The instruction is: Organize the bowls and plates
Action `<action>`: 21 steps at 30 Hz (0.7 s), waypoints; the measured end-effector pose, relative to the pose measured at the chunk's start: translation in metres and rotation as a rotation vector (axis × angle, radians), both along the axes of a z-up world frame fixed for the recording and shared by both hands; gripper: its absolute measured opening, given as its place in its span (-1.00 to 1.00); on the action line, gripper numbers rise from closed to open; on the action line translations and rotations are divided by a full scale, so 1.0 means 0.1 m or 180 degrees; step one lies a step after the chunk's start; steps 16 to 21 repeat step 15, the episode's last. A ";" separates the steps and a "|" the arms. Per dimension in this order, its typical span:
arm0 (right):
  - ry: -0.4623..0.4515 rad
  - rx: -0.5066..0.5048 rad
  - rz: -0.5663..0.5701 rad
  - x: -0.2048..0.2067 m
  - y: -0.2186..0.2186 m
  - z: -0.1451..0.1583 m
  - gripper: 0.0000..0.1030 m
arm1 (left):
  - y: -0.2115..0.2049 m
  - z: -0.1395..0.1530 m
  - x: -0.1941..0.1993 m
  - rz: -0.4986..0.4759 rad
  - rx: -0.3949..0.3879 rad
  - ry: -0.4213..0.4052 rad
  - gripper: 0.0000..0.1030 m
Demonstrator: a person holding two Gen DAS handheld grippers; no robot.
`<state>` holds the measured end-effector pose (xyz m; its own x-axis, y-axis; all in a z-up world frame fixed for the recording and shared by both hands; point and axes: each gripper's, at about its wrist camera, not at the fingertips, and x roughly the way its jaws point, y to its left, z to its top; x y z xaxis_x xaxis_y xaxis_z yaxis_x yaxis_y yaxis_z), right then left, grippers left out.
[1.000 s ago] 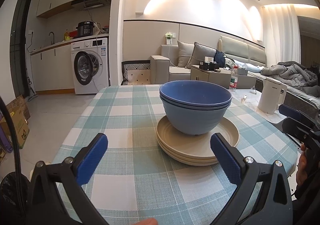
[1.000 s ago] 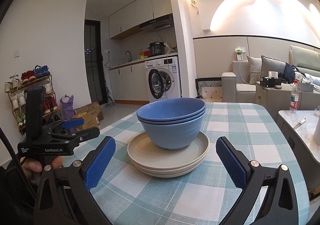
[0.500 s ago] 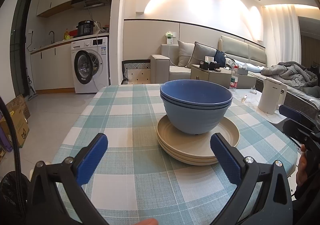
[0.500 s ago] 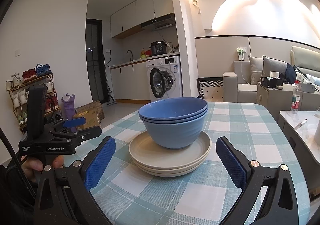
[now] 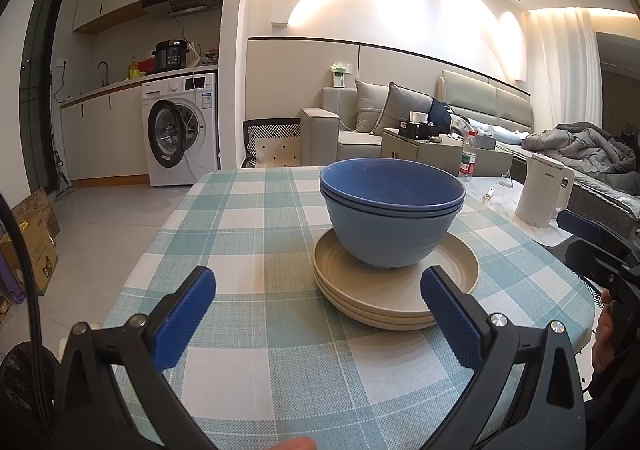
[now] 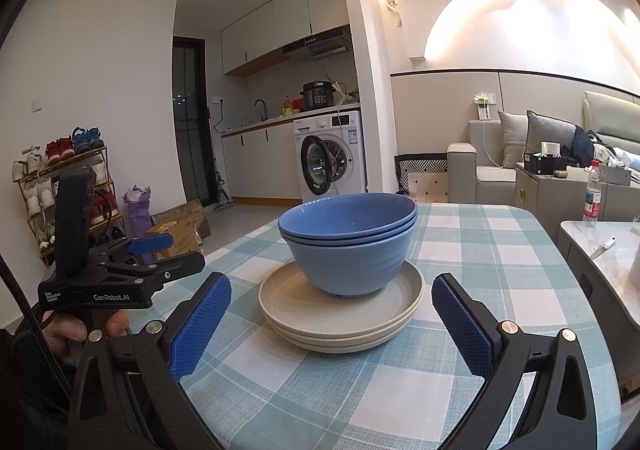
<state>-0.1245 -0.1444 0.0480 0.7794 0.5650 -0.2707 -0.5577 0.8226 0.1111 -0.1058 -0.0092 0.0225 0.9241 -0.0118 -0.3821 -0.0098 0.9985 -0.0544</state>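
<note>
In the left wrist view, the left gripper (image 5: 318, 308) is spread wide and empty, near the smooth blue bowls (image 5: 391, 212) nested on round tan plates (image 5: 394, 288) on the checked tablecloth (image 5: 240, 234). In the right wrist view, the right gripper (image 6: 330, 322) is wide and empty too; bumping the bowls (image 6: 348, 242) could slide them off the plates (image 6: 340, 308).

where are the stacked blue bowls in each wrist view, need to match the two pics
Left wrist view: the blue bowls sit right of centre, on the beige plates on the checked tablecloth.
Right wrist view: the blue bowls sit near the centre, on the same plates.
Shared landmark: the washing machine, behind and left of the bowls in both.
</note>
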 end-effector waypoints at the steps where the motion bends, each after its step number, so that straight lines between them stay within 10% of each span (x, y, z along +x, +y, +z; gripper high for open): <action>1: 0.0002 -0.0002 0.0002 0.00 0.00 0.00 0.99 | 0.00 0.00 0.00 0.0003 0.0001 0.0001 1.00; 21: 0.0011 -0.0015 0.0016 -0.01 0.02 -0.02 0.99 | 0.01 -0.02 0.00 -0.0016 -0.0025 0.0014 1.00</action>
